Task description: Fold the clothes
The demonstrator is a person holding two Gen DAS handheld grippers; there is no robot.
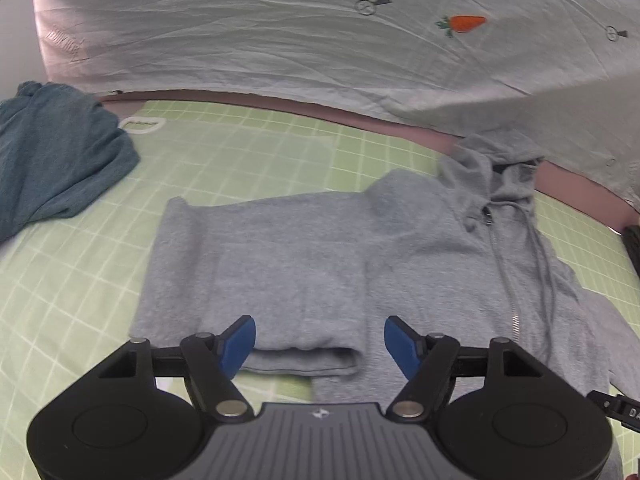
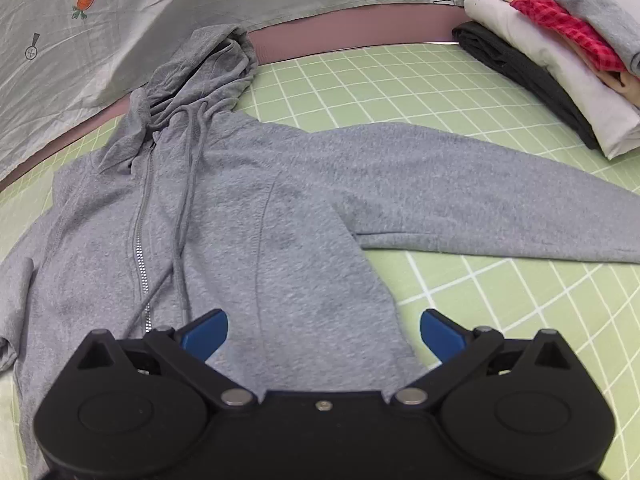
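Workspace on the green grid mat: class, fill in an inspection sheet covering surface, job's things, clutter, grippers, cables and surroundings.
Surface: green grid mat, flat, white lines.
Job's things: grey zip hoodie lying front up; one sleeve folded across the body, the other sleeve stretched out sideways; hood bunched at the mat's far edge.
Clutter: crumpled blue garment on the mat; stack of folded clothes at the far corner.
Grippers: left gripper and right gripper both over the hoodie, jaws apart, holding nothing.
Cables: nothing seen; only the hoodie's drawstrings.
Surroundings: grey printed sheet with a carrot motif behind the mat.
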